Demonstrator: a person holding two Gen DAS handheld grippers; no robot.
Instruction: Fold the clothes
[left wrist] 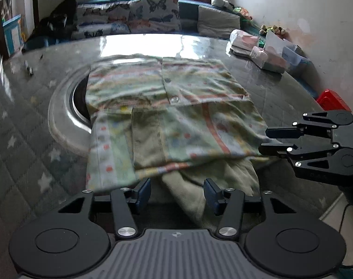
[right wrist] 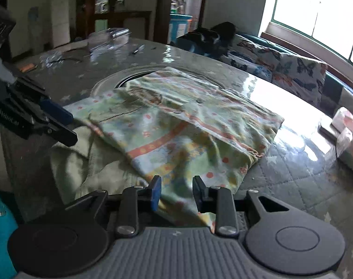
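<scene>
A pale green patterned buttoned garment (left wrist: 167, 107) lies partly folded on the grey quilted table (left wrist: 36, 139), its near part hanging over the front edge. It also shows in the right wrist view (right wrist: 176, 125). My left gripper (left wrist: 177, 191) is open at the near hem, fingers on either side of the cloth. It appears at the left of the right wrist view (right wrist: 64, 127). My right gripper (right wrist: 176, 190) is open with the garment's near corner lying between its fingers. In the left wrist view it (left wrist: 267, 141) sits at the garment's right edge.
A round metal ring (left wrist: 64, 114) is set in the table under the garment's left side. Tissue packs and boxes (left wrist: 264, 51) sit at the far right. A sofa with butterfly cushions (left wrist: 139, 16) stands behind. Small clutter (right wrist: 102, 41) lies on the far left of the table.
</scene>
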